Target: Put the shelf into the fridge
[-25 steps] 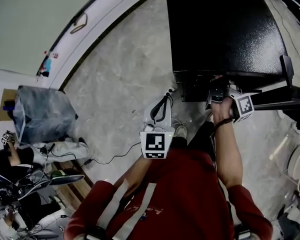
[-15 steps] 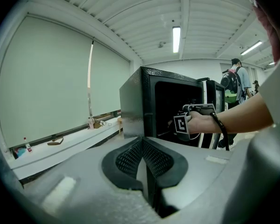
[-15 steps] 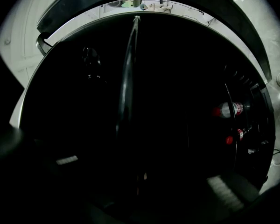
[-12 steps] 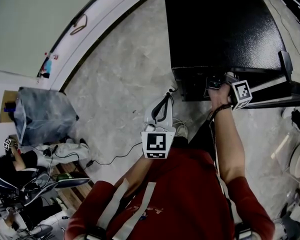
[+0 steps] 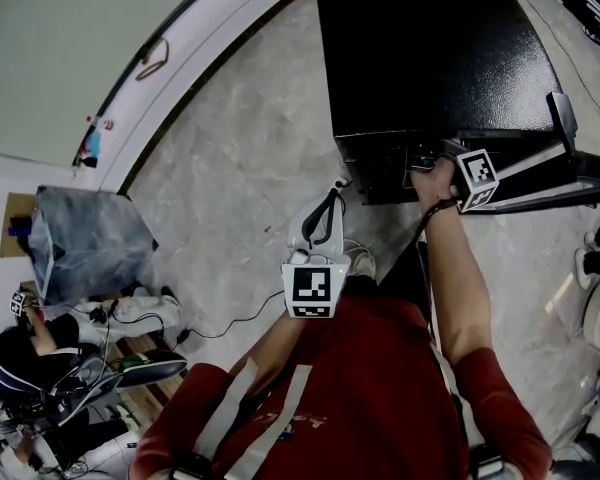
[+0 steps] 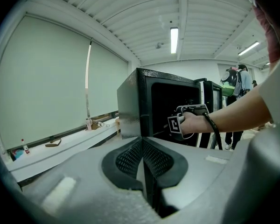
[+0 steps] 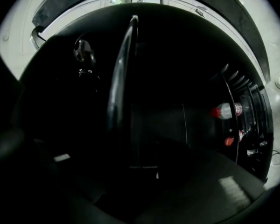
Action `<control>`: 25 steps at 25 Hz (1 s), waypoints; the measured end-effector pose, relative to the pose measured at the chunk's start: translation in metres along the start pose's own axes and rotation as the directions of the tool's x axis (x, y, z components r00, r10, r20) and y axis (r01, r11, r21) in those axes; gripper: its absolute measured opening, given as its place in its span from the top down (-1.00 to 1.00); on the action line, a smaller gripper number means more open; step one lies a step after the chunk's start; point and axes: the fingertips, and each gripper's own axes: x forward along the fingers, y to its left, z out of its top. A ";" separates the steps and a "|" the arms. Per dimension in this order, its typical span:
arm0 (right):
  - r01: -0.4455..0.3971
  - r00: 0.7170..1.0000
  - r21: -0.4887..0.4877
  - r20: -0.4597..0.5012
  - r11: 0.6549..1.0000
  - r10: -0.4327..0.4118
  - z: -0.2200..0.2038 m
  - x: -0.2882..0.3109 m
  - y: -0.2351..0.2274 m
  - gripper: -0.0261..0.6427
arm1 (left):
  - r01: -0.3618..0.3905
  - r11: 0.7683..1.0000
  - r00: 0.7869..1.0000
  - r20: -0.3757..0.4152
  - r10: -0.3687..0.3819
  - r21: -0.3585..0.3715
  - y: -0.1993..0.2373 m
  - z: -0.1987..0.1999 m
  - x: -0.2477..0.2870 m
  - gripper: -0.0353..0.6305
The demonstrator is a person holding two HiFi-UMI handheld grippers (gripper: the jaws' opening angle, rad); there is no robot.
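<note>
The black fridge stands ahead with its door swung open to the right. My right gripper reaches into the dark opening. In the right gripper view the shelf shows as a thin glassy edge running between the jaws. Those jaws are opening and stand apart on either side of it. My left gripper hangs close to my body, well back from the fridge. It is shut with nothing in it, its pads pressed together.
Two red-capped bottles sit in the door rack. A grey covered bin and a seated person with cables are at the left. A white ledge runs along the wall. A cable trails on the floor.
My right gripper has pushed deeper into the fridge opening. The left gripper has stayed where it was.
</note>
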 end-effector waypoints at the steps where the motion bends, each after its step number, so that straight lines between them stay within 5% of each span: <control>1: -0.004 1.000 -0.014 -0.004 1.000 0.004 0.000 -0.002 0.001 0.40 | 0.003 1.000 1.000 0.001 -0.003 -0.001 0.000 0.000 0.001 0.90; 8: -0.059 0.997 -0.131 -0.058 0.990 0.052 -0.005 -0.029 0.017 0.17 | 0.023 1.000 1.000 -0.004 -0.023 -0.012 -0.002 -0.004 0.008 0.90; 18: -0.064 0.992 -0.292 -0.126 0.954 0.028 -0.005 -0.087 0.009 0.13 | 0.049 0.998 0.999 0.001 -0.049 -0.024 -0.005 -0.006 0.010 0.90; 21: -0.100 0.985 -0.426 -0.170 0.899 0.029 -0.012 -0.100 0.018 0.11 | 0.050 0.998 0.999 0.001 -0.050 -0.029 -0.003 -0.007 0.009 0.90; 25: -0.130 0.977 -0.627 -0.212 0.768 -0.007 -0.018 -0.114 0.022 0.10 | 0.051 0.998 0.999 -0.001 -0.051 -0.037 -0.002 -0.009 0.012 0.90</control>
